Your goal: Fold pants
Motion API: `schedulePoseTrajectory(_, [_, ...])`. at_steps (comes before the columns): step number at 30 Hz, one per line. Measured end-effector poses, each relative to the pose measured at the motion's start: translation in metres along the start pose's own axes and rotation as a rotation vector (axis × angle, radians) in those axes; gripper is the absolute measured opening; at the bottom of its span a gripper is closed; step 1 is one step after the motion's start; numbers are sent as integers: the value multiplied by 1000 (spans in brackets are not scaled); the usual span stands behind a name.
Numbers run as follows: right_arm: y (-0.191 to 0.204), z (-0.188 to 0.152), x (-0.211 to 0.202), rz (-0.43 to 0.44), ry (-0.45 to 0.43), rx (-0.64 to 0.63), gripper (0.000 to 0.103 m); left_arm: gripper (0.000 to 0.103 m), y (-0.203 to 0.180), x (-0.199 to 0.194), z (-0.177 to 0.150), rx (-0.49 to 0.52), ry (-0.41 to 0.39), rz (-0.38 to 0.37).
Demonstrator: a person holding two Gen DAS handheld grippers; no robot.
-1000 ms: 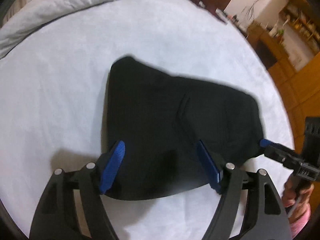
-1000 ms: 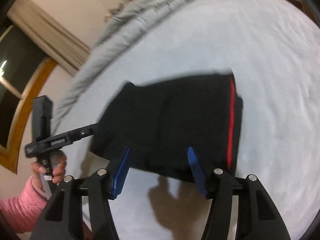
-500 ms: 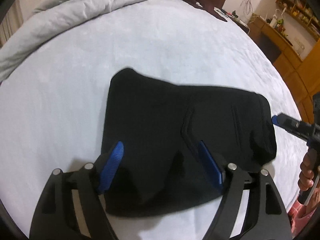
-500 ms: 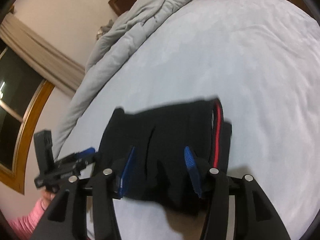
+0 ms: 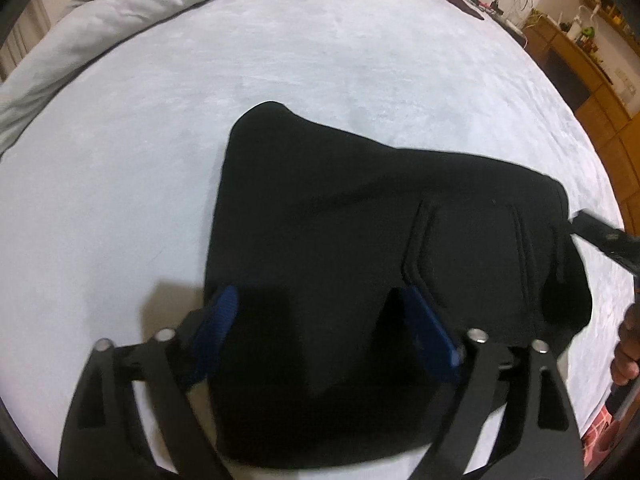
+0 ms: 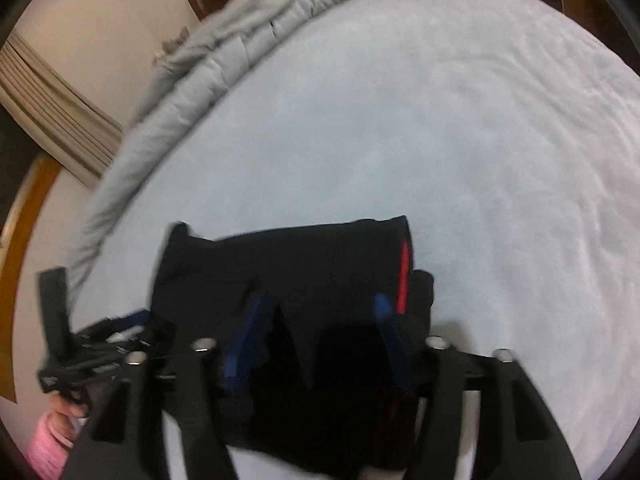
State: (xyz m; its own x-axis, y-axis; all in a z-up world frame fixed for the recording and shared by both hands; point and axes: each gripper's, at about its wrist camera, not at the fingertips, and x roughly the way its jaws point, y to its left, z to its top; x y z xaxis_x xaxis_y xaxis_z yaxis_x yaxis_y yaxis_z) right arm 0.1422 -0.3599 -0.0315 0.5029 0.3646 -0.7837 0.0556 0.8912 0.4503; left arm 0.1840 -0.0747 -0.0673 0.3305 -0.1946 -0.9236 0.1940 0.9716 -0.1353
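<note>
**Pants down to a compact bundle, both grippers letting go**

I am working on a bed (image 5: 360,60) with a pale sheet, a grey duvet (image 5: 120,12) bunched along its far edge. The pants (image 5: 360,240) lie near the bed's near edge, well away from the duvet, folded into a thick black block with rounded corners; in my right wrist view a red stripe (image 6: 404,276) runs along its right side. From how it lies, I judge the main folds are done: no loose legs trail out. What seems left is tidying, since the right-hand end looks lumpy and layers there do not sit flush.

My left gripper (image 5: 336,328) stands wide over the near left part of the bundle, its jaws opening, cloth below them but no pad pinching it as far as I can tell. My right gripper (image 6: 320,320) is over the near right part beside the red stripe, jaws also opening, the cloth between them and apparently released.

Against the earlier frames, both grippers now spread wider. The bundle fills more of each view and sits closer under the cameras. In the left view, the right gripper's tip has moved from the bundle's near right corner to higher on its right edge.
</note>
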Motion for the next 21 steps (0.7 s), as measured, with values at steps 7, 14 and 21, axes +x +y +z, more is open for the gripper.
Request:
schedulePoseTrajectory(7, [40, -61, -46, -166, -1, -58, 96, 92, -4, -23, -33, -60, 42, 48])
schedulePoseTrajectory(14, [50, -108, -54, -191, 67, 24, 99, 92, -8, -45, -68, -64, 59, 75])
schedulePoseTrajectory(21, [56, -126, -64, -231, 82, 50, 99, 92, -12, -62, -85, -58, 58, 66])
